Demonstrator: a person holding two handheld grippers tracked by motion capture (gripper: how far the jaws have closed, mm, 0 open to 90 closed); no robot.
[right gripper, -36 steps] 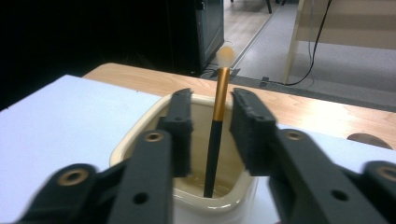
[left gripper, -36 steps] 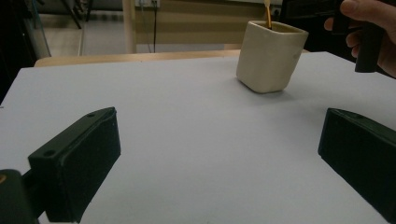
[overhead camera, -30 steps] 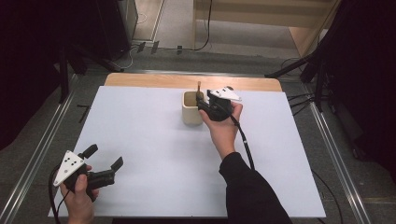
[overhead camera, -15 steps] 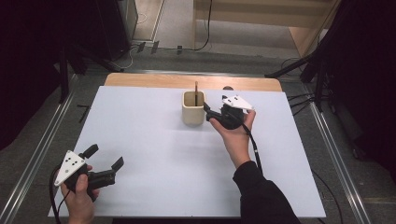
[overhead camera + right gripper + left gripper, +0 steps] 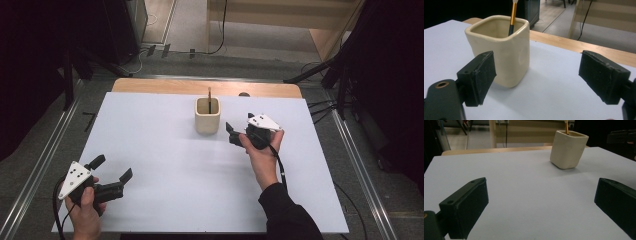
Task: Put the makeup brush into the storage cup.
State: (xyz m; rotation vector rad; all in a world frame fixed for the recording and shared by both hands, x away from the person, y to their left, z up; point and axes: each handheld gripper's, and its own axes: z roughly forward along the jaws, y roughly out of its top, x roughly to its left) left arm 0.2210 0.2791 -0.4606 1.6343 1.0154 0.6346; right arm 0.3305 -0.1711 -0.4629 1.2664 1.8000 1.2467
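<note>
The cream square ceramic cup (image 5: 503, 47) stands just left of the right gripper (image 5: 536, 80), whose empty jaws have just been opening wide; the left gripper (image 5: 541, 202) gapes empty too.

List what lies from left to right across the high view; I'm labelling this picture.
Left gripper with grey three-cornered plate, jaws open → cream square ceramic cup holding a gold-handled brush → right gripper, jaws just opened, nothing between them.

White table (image 5: 165, 190), floor cables (image 5: 220, 30)
</note>
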